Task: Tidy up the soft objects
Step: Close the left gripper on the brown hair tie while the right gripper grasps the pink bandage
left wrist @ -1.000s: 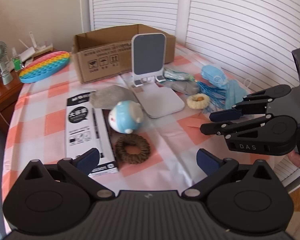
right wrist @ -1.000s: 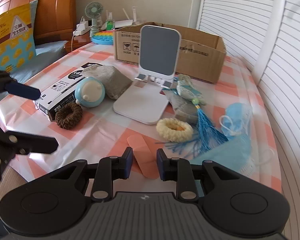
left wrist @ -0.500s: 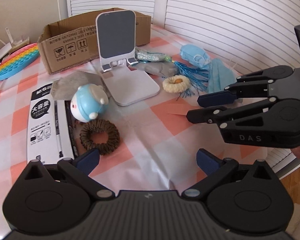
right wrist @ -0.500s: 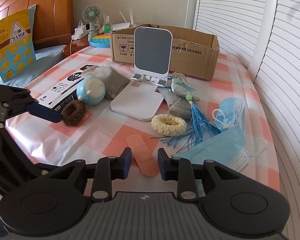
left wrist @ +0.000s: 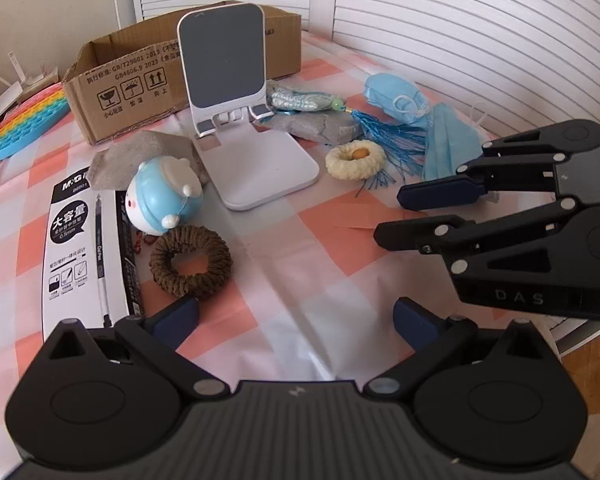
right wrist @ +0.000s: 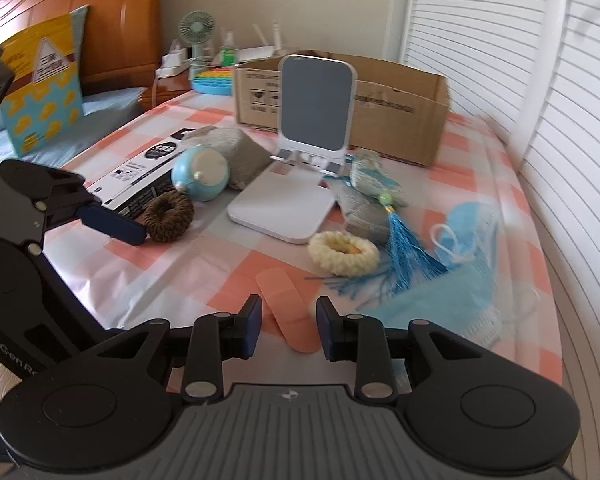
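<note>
The left gripper (left wrist: pixel 296 318) hangs above the checked tablecloth (left wrist: pixel 320 240) with its jaws spread wide and nothing between them; the brown scrunchie (left wrist: pixel 191 261) lies just ahead of its left finger, untouched. The right gripper (right wrist: pixel 289 322) stands narrow, jaws parted slightly, straddling the near end of a peach adhesive bandage (right wrist: pixel 286 308) lying flat on the cloth, pads clear of it. The cream scrunchie (right wrist: pixel 343 255) lies beyond, beside the blue tassel (right wrist: pixel 406 240).
</note>
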### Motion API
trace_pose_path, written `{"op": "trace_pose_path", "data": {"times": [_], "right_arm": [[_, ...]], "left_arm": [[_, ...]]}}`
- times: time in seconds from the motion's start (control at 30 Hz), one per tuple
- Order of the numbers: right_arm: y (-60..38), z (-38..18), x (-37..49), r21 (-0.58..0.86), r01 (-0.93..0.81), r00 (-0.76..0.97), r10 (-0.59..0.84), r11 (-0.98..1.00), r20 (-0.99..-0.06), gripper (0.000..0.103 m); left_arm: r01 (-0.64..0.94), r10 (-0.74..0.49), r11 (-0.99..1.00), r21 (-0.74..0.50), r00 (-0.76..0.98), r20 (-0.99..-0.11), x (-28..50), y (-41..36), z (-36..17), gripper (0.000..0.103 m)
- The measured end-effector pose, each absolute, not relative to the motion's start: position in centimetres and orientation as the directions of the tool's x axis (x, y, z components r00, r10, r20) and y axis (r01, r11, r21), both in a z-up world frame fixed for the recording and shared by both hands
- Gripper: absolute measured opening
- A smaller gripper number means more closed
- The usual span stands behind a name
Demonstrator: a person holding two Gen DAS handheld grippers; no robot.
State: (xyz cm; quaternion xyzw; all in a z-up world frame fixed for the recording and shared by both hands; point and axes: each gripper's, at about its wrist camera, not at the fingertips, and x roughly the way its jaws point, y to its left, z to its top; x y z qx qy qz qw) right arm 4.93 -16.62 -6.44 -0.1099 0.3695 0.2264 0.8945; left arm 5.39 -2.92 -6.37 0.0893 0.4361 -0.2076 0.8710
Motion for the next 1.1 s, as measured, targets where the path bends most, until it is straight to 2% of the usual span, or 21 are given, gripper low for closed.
{"op": "trace_pose_path", "data": {"times": [0.23, 0.3, 0.47, 0.57, 0.63, 0.7, 0.9, 1.1], "right_arm": [[-16.3, -6.8, 6.1, -0.038, -0.526, 0.611, 0.347, 0.849, -0.711, 0.033], [-16.2, -6.8, 6.1, -0.04, -0.532, 0.612, 0.351, 0.846, -0.709, 0.028], [-16.4, -6.7, 6.3, -0.019, -0.53, 0.608, 0.364, 0.848, -0.705, 0.027], [-16.5, -6.7, 6.4, -0.01, -0.527, 0.608, 0.369, 0.85, -0.703, 0.027], [-16.6, -6.8, 6.4, 0.0, -0.524, 0.607, 0.373, 0.852, -0.701, 0.028], [-16.8, -6.8, 6.3, 0.01, -0.519, 0.607, 0.377, 0.855, -0.699, 0.028], [-16.8, -6.9, 6.3, 0.023, -0.512, 0.609, 0.382, 0.859, -0.695, 0.028], [-17.1, -6.8, 5.9, 0.02, -0.52, 0.605, 0.384, 0.854, -0.697, 0.028]], "left_arm": [[0.421, -0.261, 0.907, -0.013, 0.539, -0.801, 5.0, -2.4, -6.2, 0.102], [0.423, -0.248, 0.906, 0.009, 0.549, -0.798, 4.7, -2.1, -5.9, 0.102], [0.44, -0.239, 0.896, 0.061, 0.592, -0.77, 4.3, -1.2, -4.6, 0.1], [0.444, -0.242, 0.893, 0.071, 0.608, -0.756, 5.2, -0.7, -4.0, 0.091], [0.45, -0.253, 0.891, 0.06, 0.602, -0.757, 6.1, -0.6, -3.9, 0.078], [0.447, -0.254, 0.893, 0.047, 0.588, -0.768, 7.0, -0.5, -4.3, 0.074], [0.418, -0.23, 0.908, 0.042, 0.58, -0.782, 8.7, -0.6, -5.5, 0.074], [0.466, -0.305, 0.884, -0.036, 0.517, -0.799, 8.2, -0.9, -5.6, 0.073]]}}
